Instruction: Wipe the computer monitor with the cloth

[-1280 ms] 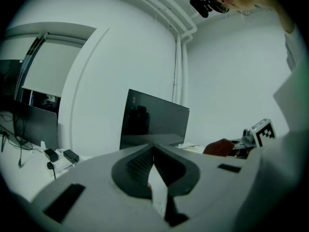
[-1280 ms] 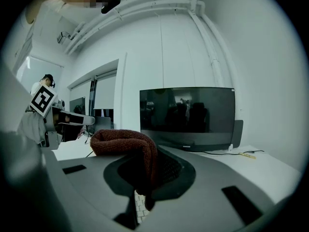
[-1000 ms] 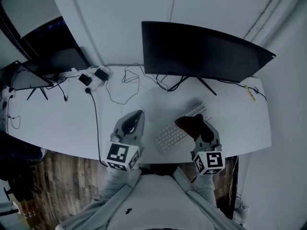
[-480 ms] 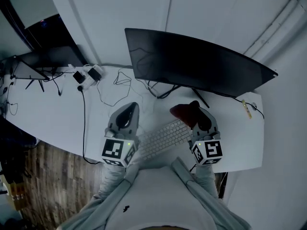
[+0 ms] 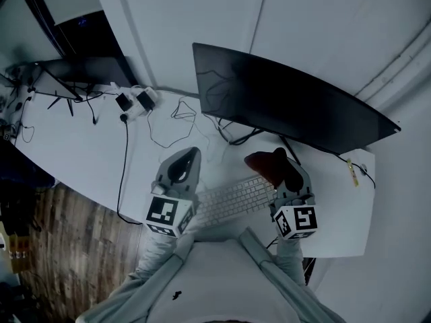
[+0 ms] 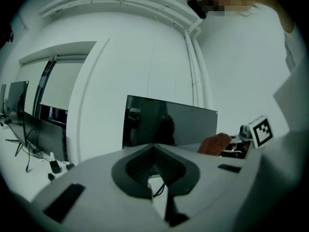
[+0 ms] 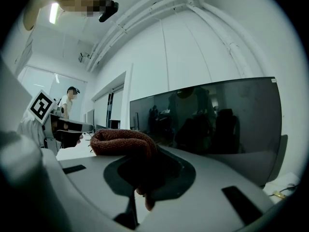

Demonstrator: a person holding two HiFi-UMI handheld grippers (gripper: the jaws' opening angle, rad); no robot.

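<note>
the left gripper (image 5: pixel 191 155) hovers over the white desk (image 5: pixel 74 160), just left of the keyboard (image 5: pixel 236 199). its jaws are pressed together with nothing between them. the right gripper (image 5: pixel 281 163) is above the keyboard's far right end, its jaws clamped on a reddish-brown cloth (image 5: pixel 261 165) that bunches out to the left of the tips. the cloth hangs in the air in front of the computer monitor (image 5: pixel 289 106), apart from its dark screen. loose cables (image 5: pixel 172 123) lie on the desk by the monitor's stand. a second monitor (image 5: pixel 87 69) stands at the far left.
</note>
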